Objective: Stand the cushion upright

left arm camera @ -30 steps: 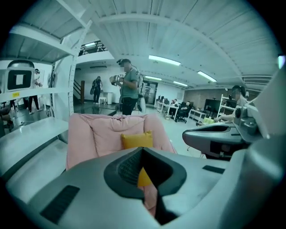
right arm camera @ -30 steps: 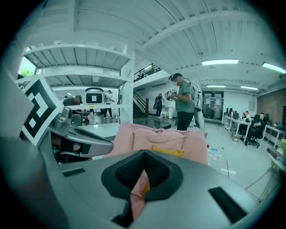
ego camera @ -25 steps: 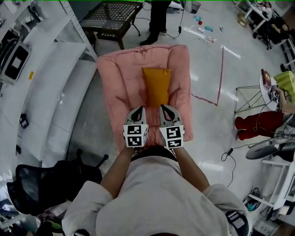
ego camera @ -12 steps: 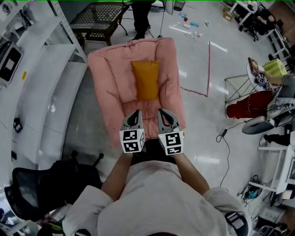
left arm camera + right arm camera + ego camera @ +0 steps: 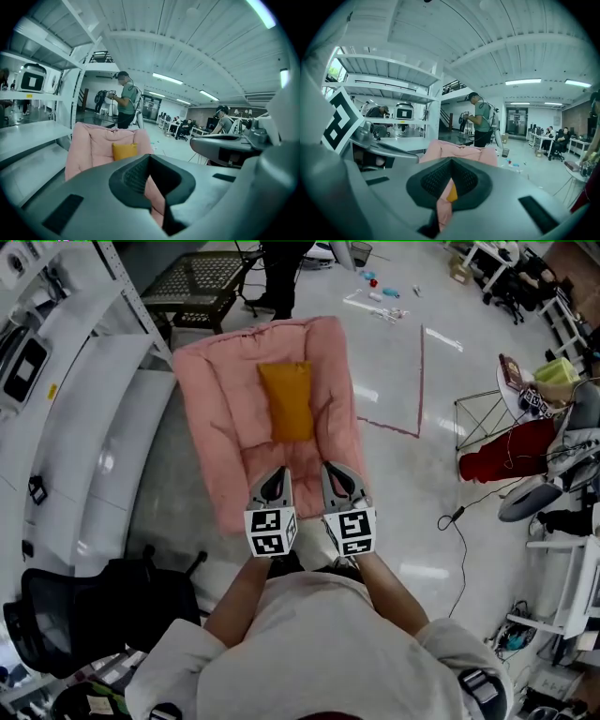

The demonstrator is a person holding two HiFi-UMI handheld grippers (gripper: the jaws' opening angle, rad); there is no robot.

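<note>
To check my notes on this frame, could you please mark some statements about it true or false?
1. The left gripper and the right gripper are both shut on the pink cushion's near edge. True.
2. The orange pillow lies on the bare floor. False: it lies on the pink cushion.
3. A person stands beyond the cushion's far end. True.
4. The black chair is at the head view's right. False: it is at lower left.
</note>
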